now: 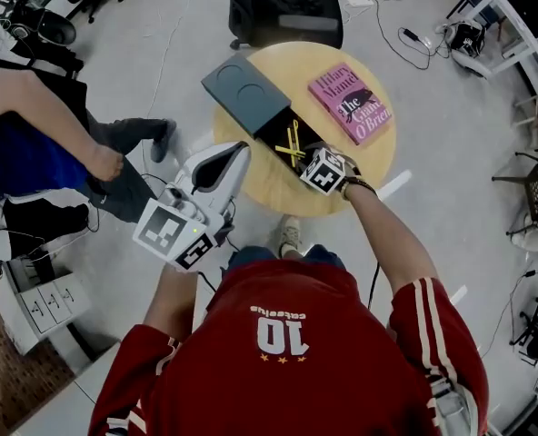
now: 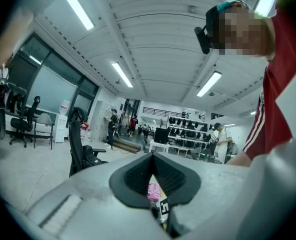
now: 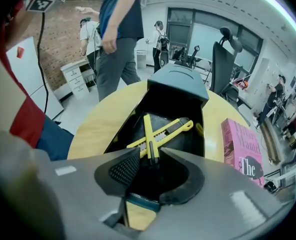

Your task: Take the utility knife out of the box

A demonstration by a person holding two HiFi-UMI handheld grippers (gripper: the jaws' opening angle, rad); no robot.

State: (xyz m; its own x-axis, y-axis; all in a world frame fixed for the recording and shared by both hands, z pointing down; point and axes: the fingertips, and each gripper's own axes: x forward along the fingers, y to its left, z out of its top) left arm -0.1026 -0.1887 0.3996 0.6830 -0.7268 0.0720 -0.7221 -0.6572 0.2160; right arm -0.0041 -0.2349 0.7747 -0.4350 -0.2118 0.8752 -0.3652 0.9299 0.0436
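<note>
Two yellow utility knives point(image 3: 155, 131) lie crossed in the black inside of a dark teal box point(image 3: 177, 78) on the round wooden table point(image 1: 360, 166). In the head view the knives point(image 1: 292, 143) show in the open box point(image 1: 249, 94). My right gripper point(image 3: 150, 156) points steeply down over the box's near end, jaws open. The near end of one knife lies just ahead of the tips, and the pads do not press on it. In the head view the right gripper point(image 1: 316, 162) is mostly hidden under its marker cube. My left gripper point(image 1: 235, 154) is shut and empty at the table's left edge, pointing level point(image 2: 153, 156).
A pink book point(image 1: 349, 105) lies on the table right of the box, also seen as the pink book point(image 3: 243, 154) in the right gripper view. A person in a blue top point(image 1: 33, 125) stands to the left. A black office chair point(image 1: 287, 7) is behind the table, a white drawer unit point(image 1: 46, 302) at lower left.
</note>
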